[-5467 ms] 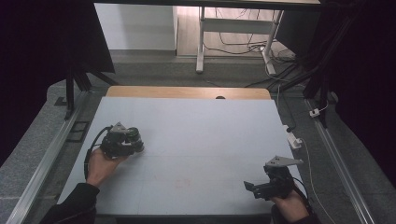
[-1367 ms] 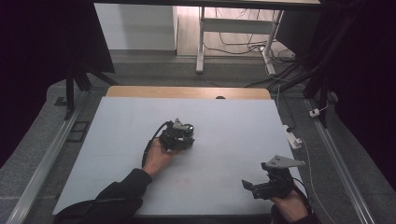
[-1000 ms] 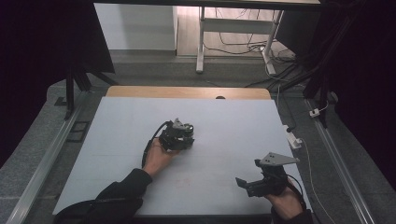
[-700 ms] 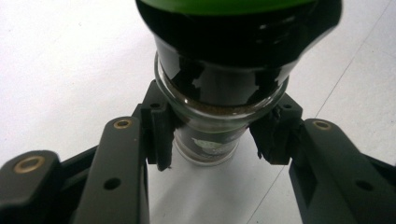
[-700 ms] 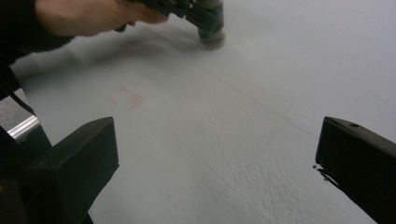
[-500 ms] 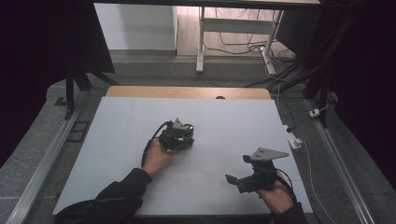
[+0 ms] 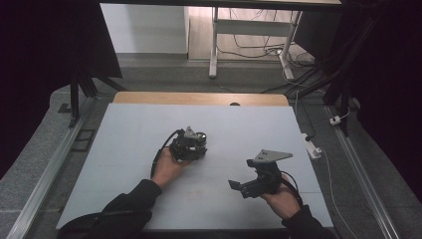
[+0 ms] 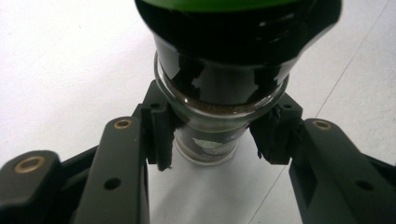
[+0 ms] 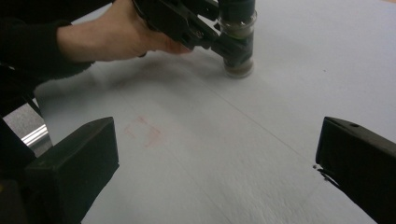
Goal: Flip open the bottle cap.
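left gripper (image 8: 212, 135) clamps a round glass jar (image 8: 219, 116) on matte table (image 7: 129, 139)

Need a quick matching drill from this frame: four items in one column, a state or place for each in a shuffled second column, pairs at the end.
Column 1
1. left gripper
2. right gripper
3. glass jar
4. red mark

Column 2
A. jaws wide apart, nothing between them
B. faint outline on the white table surface
C. stands upright on the table, dark lid on top
D. jaws clamped on the jar's body

Pairs: 1-D, 2-A, 3-C, 4-B
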Demonstrator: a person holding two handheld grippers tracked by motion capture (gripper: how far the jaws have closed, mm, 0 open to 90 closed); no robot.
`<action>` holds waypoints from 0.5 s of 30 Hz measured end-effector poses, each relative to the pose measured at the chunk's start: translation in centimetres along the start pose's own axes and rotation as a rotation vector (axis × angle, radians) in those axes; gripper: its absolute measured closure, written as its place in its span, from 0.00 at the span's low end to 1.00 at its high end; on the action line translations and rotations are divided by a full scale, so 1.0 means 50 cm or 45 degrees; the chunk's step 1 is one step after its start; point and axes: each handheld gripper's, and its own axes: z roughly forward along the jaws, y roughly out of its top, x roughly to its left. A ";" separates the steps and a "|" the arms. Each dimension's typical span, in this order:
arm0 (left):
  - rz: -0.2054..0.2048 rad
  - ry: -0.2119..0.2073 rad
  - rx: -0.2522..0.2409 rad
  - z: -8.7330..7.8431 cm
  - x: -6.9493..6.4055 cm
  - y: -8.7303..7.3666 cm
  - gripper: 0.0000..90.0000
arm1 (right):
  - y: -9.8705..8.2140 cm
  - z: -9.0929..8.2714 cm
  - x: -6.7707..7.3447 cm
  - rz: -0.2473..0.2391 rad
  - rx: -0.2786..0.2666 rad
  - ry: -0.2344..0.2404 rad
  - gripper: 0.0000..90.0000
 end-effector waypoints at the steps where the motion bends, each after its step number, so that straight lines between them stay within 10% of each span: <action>1: 0.000 0.000 0.000 0.000 0.000 0.000 0.60 | 0.003 0.004 0.002 0.000 -0.008 0.004 0.00; 15: 0.004 -0.003 0.001 0.000 0.001 0.000 0.60 | 0.050 0.055 -0.002 -0.005 0.036 0.019 0.00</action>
